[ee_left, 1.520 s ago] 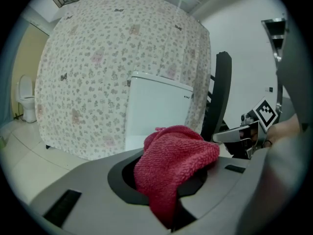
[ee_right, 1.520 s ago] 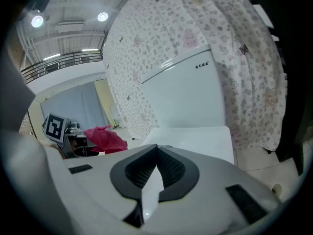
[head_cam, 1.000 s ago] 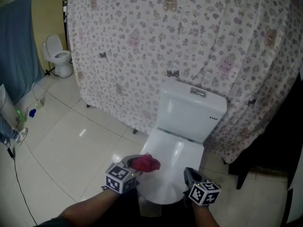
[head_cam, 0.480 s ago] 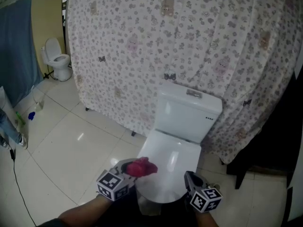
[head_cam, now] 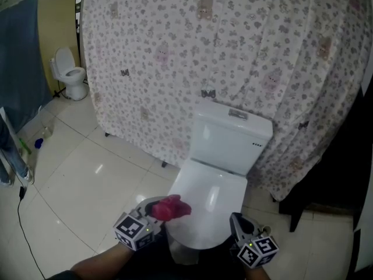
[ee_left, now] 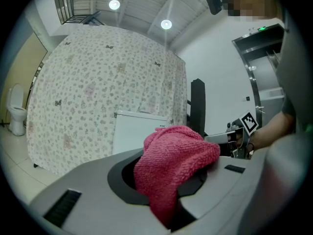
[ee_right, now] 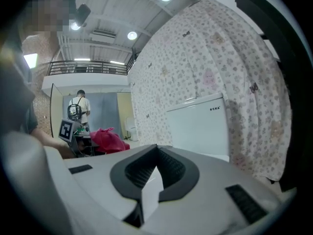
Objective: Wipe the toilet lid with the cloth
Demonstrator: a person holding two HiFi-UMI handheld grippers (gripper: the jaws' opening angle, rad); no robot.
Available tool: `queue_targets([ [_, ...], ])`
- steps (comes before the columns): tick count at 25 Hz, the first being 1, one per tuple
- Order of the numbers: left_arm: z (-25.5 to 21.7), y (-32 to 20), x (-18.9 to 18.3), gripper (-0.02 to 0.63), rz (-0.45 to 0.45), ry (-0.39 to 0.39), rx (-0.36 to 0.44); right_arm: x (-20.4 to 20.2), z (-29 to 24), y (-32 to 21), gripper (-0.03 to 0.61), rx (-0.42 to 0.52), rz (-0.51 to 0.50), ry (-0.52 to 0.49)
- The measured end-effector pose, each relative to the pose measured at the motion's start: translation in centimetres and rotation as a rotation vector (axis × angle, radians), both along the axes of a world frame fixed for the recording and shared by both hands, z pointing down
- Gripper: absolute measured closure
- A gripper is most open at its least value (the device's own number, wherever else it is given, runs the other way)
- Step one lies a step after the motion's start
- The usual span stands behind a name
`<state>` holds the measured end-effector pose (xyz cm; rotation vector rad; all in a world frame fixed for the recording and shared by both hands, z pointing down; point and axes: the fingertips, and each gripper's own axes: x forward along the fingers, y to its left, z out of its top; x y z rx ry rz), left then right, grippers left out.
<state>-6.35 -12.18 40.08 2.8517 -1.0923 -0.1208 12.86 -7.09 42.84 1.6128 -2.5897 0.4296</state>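
My left gripper (head_cam: 156, 212) has its fingers clamped on the cloth (head_cam: 172, 207), poised at the lid's (head_cam: 213, 194) near left edge. The right gripper (head_cam: 236, 219), fingers closed on nothing, waits near right. I judge all the wiping remains.

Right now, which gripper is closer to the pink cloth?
Left. The left gripper has its jaws shut on the pink cloth, at the front left edge of the toilet lid. The right gripper holds nothing and sits apart, by the lid's right side.
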Motion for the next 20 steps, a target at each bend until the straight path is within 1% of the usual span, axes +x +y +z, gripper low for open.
queue_targets([
  [3, -0.3, 0.3, -0.2, 0.538, 0.003, 0.0, 0.022, 0.1, -0.4, 0.3, 0.575, 0.014, 0.007, 0.002],
  [7, -0.5, 0.6, -0.2, 0.538, 0.006, 0.005, 0.025, 0.4, -0.5, 0.6, 0.575, 0.019, 0.024, -0.007],
  [11, -0.8, 1.1, 0.1, 0.538, 0.028, 0.006, 0.035, 0.5, -0.4, 0.9, 0.575, 0.017, 0.027, -0.024],
  [16, -1.1, 1.1, 0.0, 0.538, 0.031, 0.016, 0.05, 0.6, -0.8, 0.9, 0.575, 0.036, 0.025, -0.025],
  [20, -1.5, 1.3, 0.1, 0.538, 0.032, 0.018, 0.059, 0.8, -0.9, 0.6, 0.575, 0.033, 0.038, -0.029],
])
